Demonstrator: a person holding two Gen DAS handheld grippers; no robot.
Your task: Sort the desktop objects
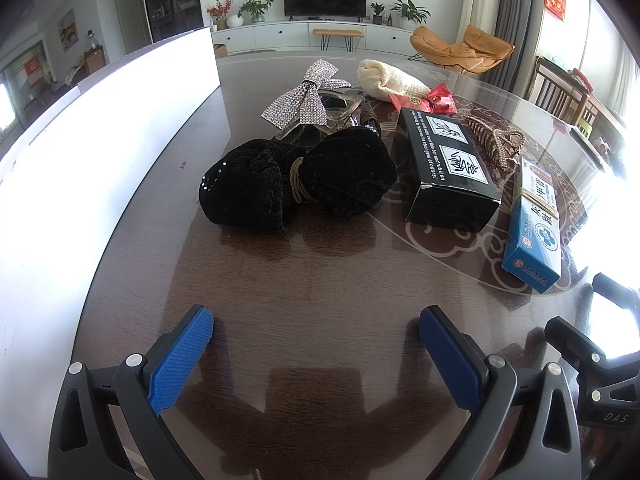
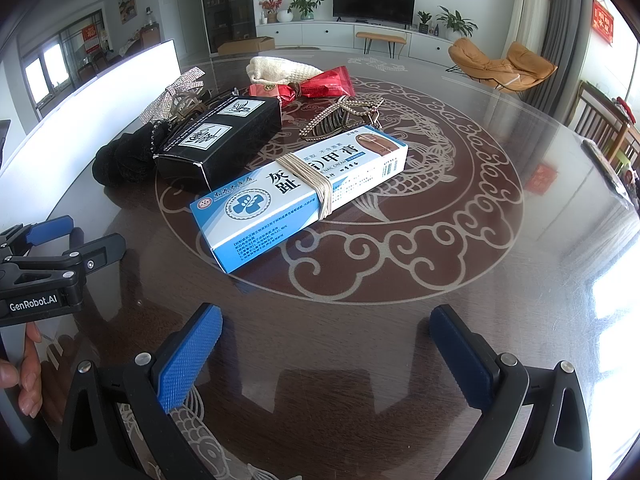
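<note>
The blue and white box (image 2: 300,194), bound with a band of elastic around its middle, lies flat on the glass-topped table (image 2: 460,320), nearest the right gripper (image 2: 326,354) and just beside the black box (image 2: 220,142). Behind it rests a gold hair claw (image 2: 340,116); further back lie a red wrapper (image 2: 320,82) and a cream cloth (image 2: 280,68). A black velvet bow (image 1: 296,180) sits ahead of the left gripper (image 1: 316,356), with a sparkly bow (image 1: 304,98) behind it and a white bin (image 1: 100,140) along the left edge. Both grippers hover spread wide and empty. A good pick would likely straddle the box across its narrow width, near the band, keeping clear of the claw.
</note>
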